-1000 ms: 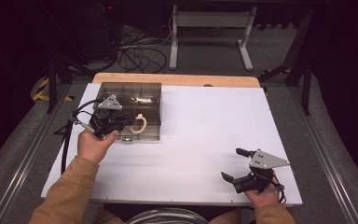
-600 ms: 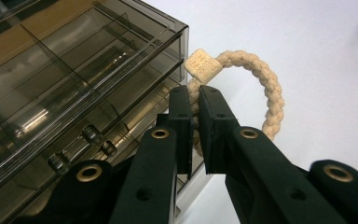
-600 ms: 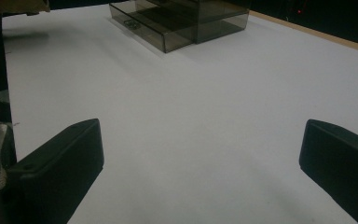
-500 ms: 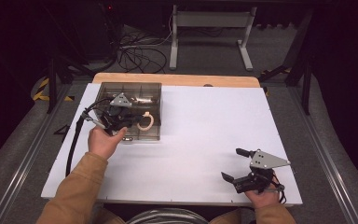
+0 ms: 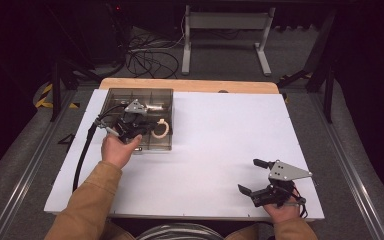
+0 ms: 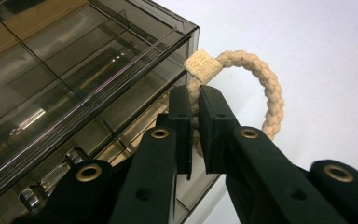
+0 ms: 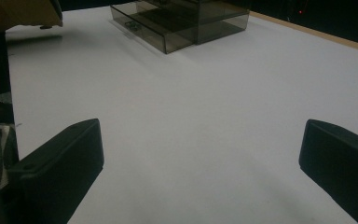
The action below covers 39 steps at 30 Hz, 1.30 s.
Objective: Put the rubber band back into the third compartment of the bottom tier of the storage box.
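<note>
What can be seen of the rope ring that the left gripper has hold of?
The rope ring is a small closed loop of braided, cream-coloured cord, with a flat square tag of the same pale colour on its upper part. The left gripper is shut on the loop just under that tag, one black pad on each side. It hangs beside the corner of the smoky clear organizer box. In the high view it shows over the box's near right part.

Braided cloth rope ring (image 6: 261,88), rough; smoked glossy plastic organizer box (image 6: 74,70); matt white tabletop (image 5: 220,145); wooden edge strip (image 5: 190,85).
</note>
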Available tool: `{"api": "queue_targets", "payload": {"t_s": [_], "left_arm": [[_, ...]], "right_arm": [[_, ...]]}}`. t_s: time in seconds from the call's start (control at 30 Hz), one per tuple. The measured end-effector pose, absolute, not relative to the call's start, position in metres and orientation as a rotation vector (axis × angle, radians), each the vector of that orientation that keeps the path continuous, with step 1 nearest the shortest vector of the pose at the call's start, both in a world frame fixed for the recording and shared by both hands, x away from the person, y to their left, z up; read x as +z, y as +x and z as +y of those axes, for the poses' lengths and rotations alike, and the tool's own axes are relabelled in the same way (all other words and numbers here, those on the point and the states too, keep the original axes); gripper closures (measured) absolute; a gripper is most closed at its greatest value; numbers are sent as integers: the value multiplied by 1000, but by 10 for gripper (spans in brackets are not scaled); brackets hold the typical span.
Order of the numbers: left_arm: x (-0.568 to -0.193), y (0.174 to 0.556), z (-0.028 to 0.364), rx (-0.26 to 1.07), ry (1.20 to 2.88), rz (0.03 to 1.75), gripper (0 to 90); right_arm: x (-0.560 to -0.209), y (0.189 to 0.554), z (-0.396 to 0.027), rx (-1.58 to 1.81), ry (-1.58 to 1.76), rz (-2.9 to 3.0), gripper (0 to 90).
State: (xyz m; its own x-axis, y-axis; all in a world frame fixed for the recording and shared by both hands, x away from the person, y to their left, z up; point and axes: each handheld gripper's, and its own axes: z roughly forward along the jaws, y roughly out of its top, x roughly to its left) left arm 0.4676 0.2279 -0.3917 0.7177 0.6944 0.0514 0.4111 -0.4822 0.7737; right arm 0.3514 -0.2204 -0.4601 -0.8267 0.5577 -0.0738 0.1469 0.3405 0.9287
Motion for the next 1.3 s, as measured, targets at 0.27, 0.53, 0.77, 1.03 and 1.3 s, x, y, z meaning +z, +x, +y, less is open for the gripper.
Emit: {"api": "queue_targets", "payload": {"t_s": [0.27, 0.53, 0.77, 1.03, 1.3], "left_arm": [[-399, 469, 227, 519, 2183, 826, 840], [-412, 474, 227, 527, 2203, 841, 840], [-419, 476, 227, 534, 2223, 851, 840], [-425, 478, 223, 554, 2255, 854, 839], [-431, 481, 221, 555, 2276, 874, 838]], "right_arm": [[-460, 352, -222, 1492, 625, 2232, 2], [-460, 352, -222, 1496, 623, 2232, 1], [-461, 352, -221, 1497, 625, 2234, 2], [-461, 352, -221, 1499, 625, 2235, 2], [-461, 352, -221, 1499, 624, 2236, 2]]}}
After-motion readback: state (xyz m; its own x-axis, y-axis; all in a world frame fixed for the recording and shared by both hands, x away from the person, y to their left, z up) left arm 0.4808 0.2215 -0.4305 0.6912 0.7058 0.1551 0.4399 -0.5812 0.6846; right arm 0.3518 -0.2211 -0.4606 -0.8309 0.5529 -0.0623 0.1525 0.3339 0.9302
